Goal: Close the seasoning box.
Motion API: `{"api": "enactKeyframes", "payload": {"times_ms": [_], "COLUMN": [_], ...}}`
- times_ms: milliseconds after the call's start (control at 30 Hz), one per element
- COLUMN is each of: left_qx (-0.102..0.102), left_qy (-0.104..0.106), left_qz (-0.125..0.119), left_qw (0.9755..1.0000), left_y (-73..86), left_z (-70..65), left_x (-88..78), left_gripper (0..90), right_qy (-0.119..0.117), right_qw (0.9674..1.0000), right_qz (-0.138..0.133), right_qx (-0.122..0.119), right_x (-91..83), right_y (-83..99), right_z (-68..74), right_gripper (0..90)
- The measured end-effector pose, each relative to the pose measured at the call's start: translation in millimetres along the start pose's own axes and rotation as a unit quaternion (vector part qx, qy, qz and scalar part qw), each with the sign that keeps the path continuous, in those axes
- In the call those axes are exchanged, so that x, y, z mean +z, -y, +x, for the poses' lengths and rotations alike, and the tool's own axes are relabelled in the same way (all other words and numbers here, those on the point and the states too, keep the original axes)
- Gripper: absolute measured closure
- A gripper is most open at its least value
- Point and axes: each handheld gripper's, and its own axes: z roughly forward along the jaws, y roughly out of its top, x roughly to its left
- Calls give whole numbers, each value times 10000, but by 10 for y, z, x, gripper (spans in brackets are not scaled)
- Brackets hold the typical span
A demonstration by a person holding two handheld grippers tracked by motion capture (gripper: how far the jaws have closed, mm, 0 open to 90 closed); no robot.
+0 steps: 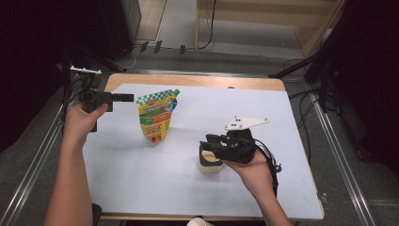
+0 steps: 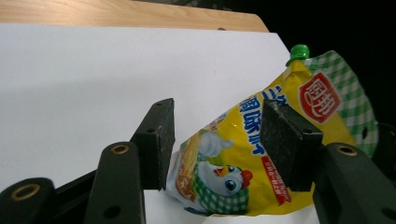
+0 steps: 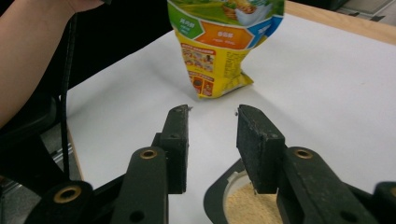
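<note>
A yellow and green pouch (image 1: pixel 157 115) with a green cap (image 1: pixel 176 92) stands on the white sheet (image 1: pixel 141 174), left of the middle. My left gripper (image 1: pixel 127 98) hangs level just left of the pouch's upper edge. In the left gripper view its jaws stand apart, framing the pouch (image 2: pixel 243 163) without touching it. A small dark-rimmed cup of beige granules (image 1: pixel 210 162) sits right of the middle. My right gripper (image 1: pixel 209 141) hovers over it, pointing left. Its jaws (image 3: pixel 212 112) are apart, with the cup's rim (image 3: pixel 212 196) below the gap and nothing pressed between the pads.
The white sheet covers a wooden table whose far edge (image 1: pixel 188 81) shows at the back. Metal rails (image 1: pixel 339 155) run along both sides. Dark equipment and cables (image 1: pixel 306 94) stand beyond the table's corners.
</note>
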Motion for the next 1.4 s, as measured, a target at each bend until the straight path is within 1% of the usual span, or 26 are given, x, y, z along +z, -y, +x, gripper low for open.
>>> {"api": "enactKeyframes", "payload": {"times_ms": [33, 167, 233, 267, 333, 433, 500, 533, 567, 633, 667, 700, 733, 800, 933, 1067, 1167, 1200, 1400], "left_qx": [46, 35, 47, 58, 38, 64, 88, 88, 95, 101, 100, 87, 85, 85, 108, 143, 151, 150, 147], "left_qy": [8, -54, -58, -70, -78, -82, -91, -91, -86, -78, -88, -76, -71, -74, -76, -93, -100, -89, -102], "left_qz": [-2, 25, 22, 41, 52, 81, 101, 101, 107, 114, 114, 120, 122, 123, 126, 137, 136, 127, 143], "left_qw": [10000, 10000, 10000, 10000, 9999, 9999, 9999, 9999, 9999, 9999, 9998, 9999, 9999, 9999, 9998, 9998, 9997, 9998, 9997], "left_y": [9, 24, 28, 32, 34, 38, 42, 42, 43, 44, 44, 45, 46, 46, 47, 48, 49, 48, 49], "left_z": [9, 36, 40, 46, 46, 43, 36, 36, 36, 36, 37, 37, 36, 34, 25, 20, 15, 15, 16], "left_x": [19, 55, 63, 78, 94, 111, 129, 129, 130, 133, 135, 139, 142, 144, 151, 157, 158, 157, 161], "left_gripper": [462, 452, 451, 449, 440, 434, 431, 428, 425, 421, 421, 418, 417, 412, 411, 411, 410, 408, 405], "right_qy": [41, 175, 196, 251, 300, 399, 412, 412, 440, 482, 482, 567, 596, 579, 672, 727, 726, 733, 705], "right_qw": [10000, 9998, 9998, 9996, 9994, 9990, 9989, 9989, 9986, 9984, 9984, 9979, 9977, 9974, 9965, 9961, 9960, 9959, 9960], "right_qz": [-11, -46, -57, -75, -104, -99, -98, -98, -110, -118, -118, -110, -110, -198, -248, -170, -122, -68, -77], "right_qx": [16, 27, 48, 76, 105, 153, 217, 217, 258, 272, 272, 297, 320, 383, 431, 465, 503, 529, 550], "right_x": [-47, -127, -148, -187, -225, -273, -299, -299, -327, -358, -358, -389, -398, -427, -488, -477, -456, -432, -405], "right_y": [-10, -22, -23, -23, -18, -2, 10, 10, 20, 29, 29, 45, 51, 63, 72, 97, 119, 138, 151], "right_z": [-26, -93, -113, -150, -191, -261, -311, -311, -351, -393, -393, -442, -458, -500, -542, -585, -611, -627, -636], "right_gripper": [681, 699, 705, 722, 739, 773, 809, 809, 842, 874, 874, 892, 900, 900, 900, 900, 900, 900, 900]}}
